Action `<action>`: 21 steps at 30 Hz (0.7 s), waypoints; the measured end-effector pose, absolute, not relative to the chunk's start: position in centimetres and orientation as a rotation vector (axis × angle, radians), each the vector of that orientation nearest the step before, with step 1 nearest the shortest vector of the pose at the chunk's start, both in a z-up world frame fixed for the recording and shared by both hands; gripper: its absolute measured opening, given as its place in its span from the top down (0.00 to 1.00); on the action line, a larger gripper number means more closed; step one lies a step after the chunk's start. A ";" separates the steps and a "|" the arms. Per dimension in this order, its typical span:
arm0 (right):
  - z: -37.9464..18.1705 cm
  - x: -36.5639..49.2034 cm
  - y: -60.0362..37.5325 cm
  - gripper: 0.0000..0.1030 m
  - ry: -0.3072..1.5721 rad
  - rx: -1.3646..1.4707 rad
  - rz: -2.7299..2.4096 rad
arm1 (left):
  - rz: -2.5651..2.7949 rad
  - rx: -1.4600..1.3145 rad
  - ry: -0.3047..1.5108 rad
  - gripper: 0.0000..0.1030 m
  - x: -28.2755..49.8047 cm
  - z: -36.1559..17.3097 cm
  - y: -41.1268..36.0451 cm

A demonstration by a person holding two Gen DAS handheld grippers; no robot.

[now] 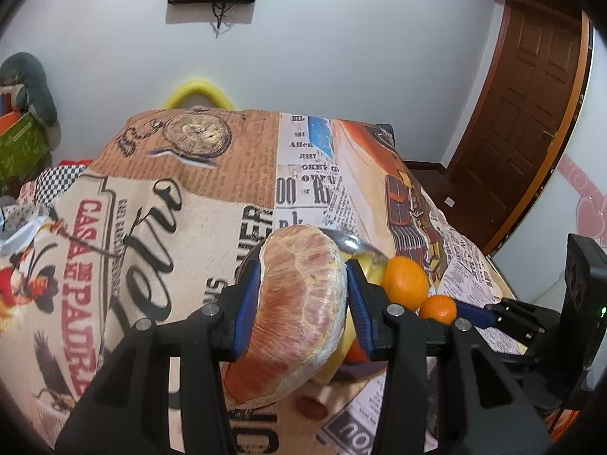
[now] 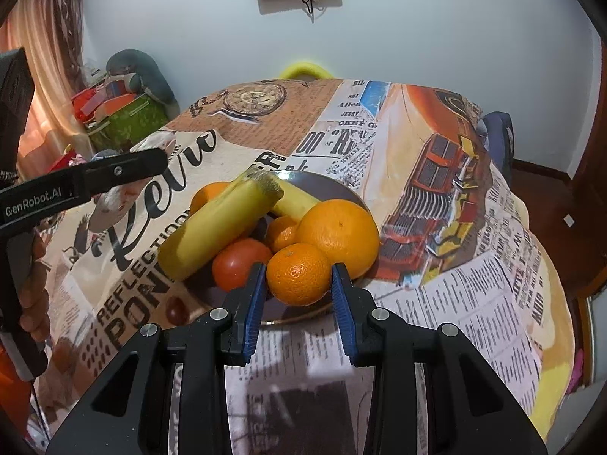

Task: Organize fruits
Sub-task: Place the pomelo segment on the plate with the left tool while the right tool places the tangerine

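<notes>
The left gripper (image 1: 303,295) is clamped on a plastic-wrapped pomelo piece (image 1: 299,303), both blue pads pressed against its sides, held above the near left part of the table (image 1: 132,227). Just beyond it sits the dark plate (image 2: 341,189), mid-table, holding two bananas (image 2: 216,227), a tomato (image 2: 239,261), a large orange (image 2: 339,231) and small mandarins. The right gripper (image 2: 297,292) stands at the plate's near rim, its jaws parted around one mandarin (image 2: 297,273); whether the pads touch it cannot be told.
</notes>
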State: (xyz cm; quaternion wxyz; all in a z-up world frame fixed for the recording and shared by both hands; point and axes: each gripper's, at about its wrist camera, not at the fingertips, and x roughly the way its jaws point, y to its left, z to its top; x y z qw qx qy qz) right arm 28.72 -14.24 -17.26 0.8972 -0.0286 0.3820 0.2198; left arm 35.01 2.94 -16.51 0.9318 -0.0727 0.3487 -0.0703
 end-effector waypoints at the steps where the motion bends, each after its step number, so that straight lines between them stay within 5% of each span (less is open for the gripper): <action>1: -17.3 29.0 -14.2 0.69 0.793 -0.058 0.457 | -0.146 -0.145 0.713 0.57 35.4 -16.5 2.8; 21: -19.9 29.9 -12.7 0.69 0.842 -0.081 0.487 | -0.163 -0.105 0.771 0.56 38.6 -19.0 0.1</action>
